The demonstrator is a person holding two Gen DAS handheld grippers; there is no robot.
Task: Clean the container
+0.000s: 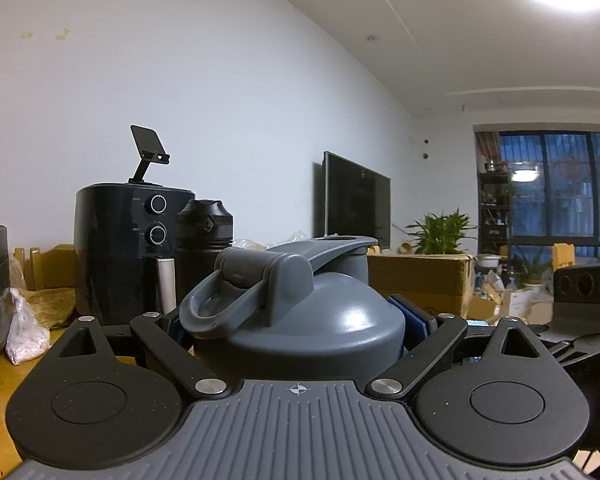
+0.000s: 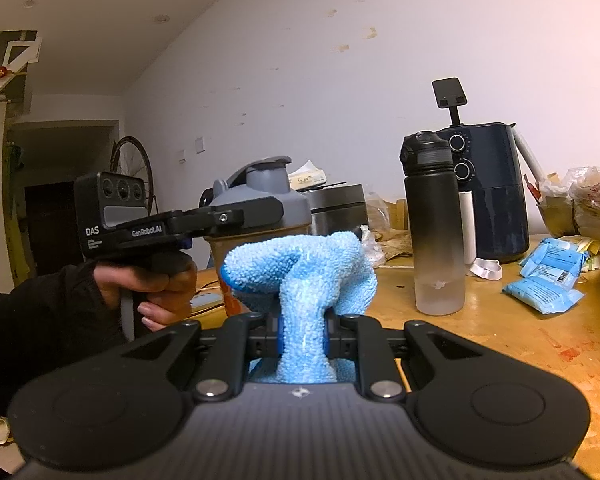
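**Inspector A:** State of the left gripper [image 2: 236,216]?

**Inspector B:** Clamped on the grey lid [image 1: 300,312] of the shaker bottle [image 2: 256,216]. In the left wrist view the lid fills the space between the two fingers, with a blue pad [image 1: 414,322] pressed to its side. A hand [image 2: 156,284] in a dark sleeve grips the handle.

**Inspector A:** Position of the bottle?

**Inspector B:** Upright at the wooden table [image 2: 520,344], well to the left of the black air fryer [image 2: 496,196] in the right wrist view. Its base is hidden by the cloth, so contact with the table cannot be confirmed. The flip cap is closed and the carry loop [image 1: 220,304] faces the left camera.

**Inspector A:** Right gripper [image 2: 302,338]?

**Inspector B:** Closed tight on a blue microfibre cloth [image 2: 300,276]. The cloth bunches above the fingers, directly in front of the bottle's lower body. Contact between them cannot be determined.

**Inspector A:** Other items?

**Inspector B:** A black sports bottle [image 2: 436,224] stands just left of the air fryer, touching or nearly so. Blue packets [image 2: 548,280] lie on the table to the fryer's right. A phone stand [image 2: 450,94] sits on top of it.
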